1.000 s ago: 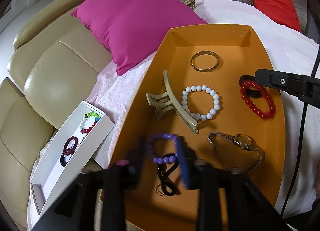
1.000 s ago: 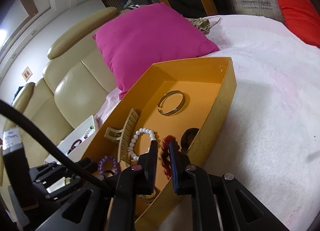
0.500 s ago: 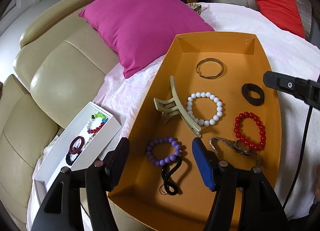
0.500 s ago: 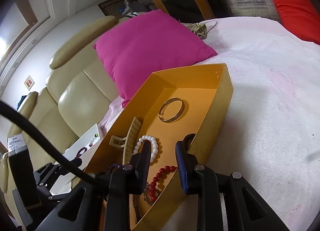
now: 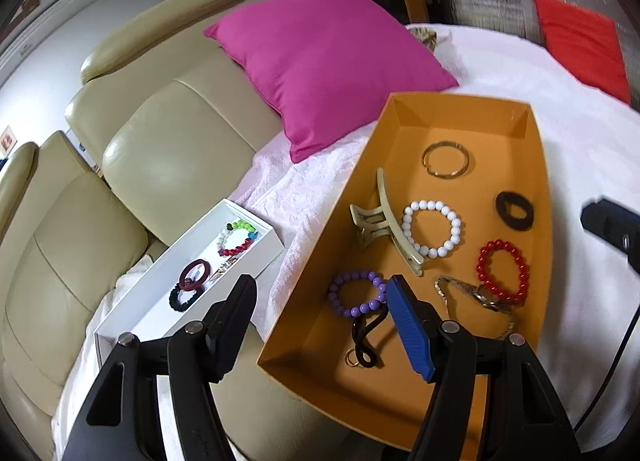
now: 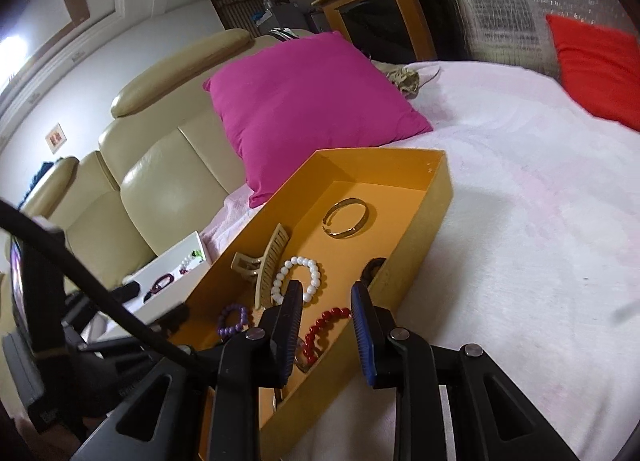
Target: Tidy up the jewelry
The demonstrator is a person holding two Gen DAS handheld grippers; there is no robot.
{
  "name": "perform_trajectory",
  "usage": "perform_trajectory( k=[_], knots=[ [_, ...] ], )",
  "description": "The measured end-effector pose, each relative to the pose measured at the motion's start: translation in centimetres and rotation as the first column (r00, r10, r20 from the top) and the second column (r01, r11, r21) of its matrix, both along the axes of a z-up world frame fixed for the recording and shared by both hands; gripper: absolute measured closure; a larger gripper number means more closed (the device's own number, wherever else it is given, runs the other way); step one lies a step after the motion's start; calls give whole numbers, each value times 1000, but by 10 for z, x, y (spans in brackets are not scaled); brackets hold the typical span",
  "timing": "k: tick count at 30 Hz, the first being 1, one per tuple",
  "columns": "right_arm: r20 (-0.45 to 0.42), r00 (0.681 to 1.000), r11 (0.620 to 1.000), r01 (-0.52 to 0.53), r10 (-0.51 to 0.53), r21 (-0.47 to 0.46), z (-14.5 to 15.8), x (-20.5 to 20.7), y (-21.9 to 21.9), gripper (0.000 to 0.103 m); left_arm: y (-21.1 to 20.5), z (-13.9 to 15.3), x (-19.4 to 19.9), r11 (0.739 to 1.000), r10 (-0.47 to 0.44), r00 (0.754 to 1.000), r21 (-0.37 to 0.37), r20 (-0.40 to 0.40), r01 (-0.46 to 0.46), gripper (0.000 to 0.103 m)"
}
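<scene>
Setting: a cream leather sofa (image 5: 168,149) with a magenta pillow (image 5: 324,65), and a white blanket (image 6: 540,229) on which the orange tray (image 5: 404,129) sits.
Change, left claw: a second ago the left gripper (image 5: 320,301) was down over the purple bead bracelet (image 5: 354,293) with its jaws nearly together; now it is pulled back and spread wide, holding nothing.
Change, right claw: the right gripper (image 6: 326,301) has opened too and is empty; the red bead bracelet (image 5: 502,273) now lies nearer the watch (image 5: 476,293).
Meaning: probably both pieces were just set down in the tray, so each claw is free for another item.
Purple bracelet: a flat ring of round beads, just ahead of the left claw's blue finger, touching the black hair tie (image 5: 366,333).
White box (image 5: 132,325): ahead and left of the left claw, already holding a few pieces.
</scene>
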State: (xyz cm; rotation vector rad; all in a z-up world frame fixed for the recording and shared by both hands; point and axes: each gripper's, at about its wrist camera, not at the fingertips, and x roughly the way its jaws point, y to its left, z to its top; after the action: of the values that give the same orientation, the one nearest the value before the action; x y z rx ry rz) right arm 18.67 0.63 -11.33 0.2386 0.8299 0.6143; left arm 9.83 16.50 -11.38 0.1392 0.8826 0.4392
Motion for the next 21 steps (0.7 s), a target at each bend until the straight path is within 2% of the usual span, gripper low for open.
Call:
perform_trajectory(
  k=[4,7,10,14,15,16,18,21],
  knots=[
    [38,999,997,41,-39,-70,11,-26,-8,75,-4,19,-13,1000,-11,999,-22,44,12,35],
    [46,997,992,72,-68,-101,23,-46,-17,75,-12,39,-24,1000,-30,996,4,84,30,35],
    [67,994,987,98,-90,-130,41,-65,-27,75,-18,61,-40,999,-49,989,29,140,45,35],
    [101,989,978,127,-112,-166,70,-91,-39,75,-17,90,-62,998,-62,976,3,210,63,34],
    [107,987,977,133,-117,-164,79,-98,-42,75,-17,97,-68,998,-65,972,3,228,66,33],
    [113,986,977,139,-122,-160,88,-104,-45,75,-17,104,-74,997,-69,968,2,243,71,28],
    [119,984,977,151,-134,-151,105,-117,-50,72,-17,117,-87,997,-77,959,11,273,77,20],
    [129,980,973,169,-149,-157,128,-137,-53,57,-15,132,-103,997,-74,948,31,310,68,19]
  ],
)
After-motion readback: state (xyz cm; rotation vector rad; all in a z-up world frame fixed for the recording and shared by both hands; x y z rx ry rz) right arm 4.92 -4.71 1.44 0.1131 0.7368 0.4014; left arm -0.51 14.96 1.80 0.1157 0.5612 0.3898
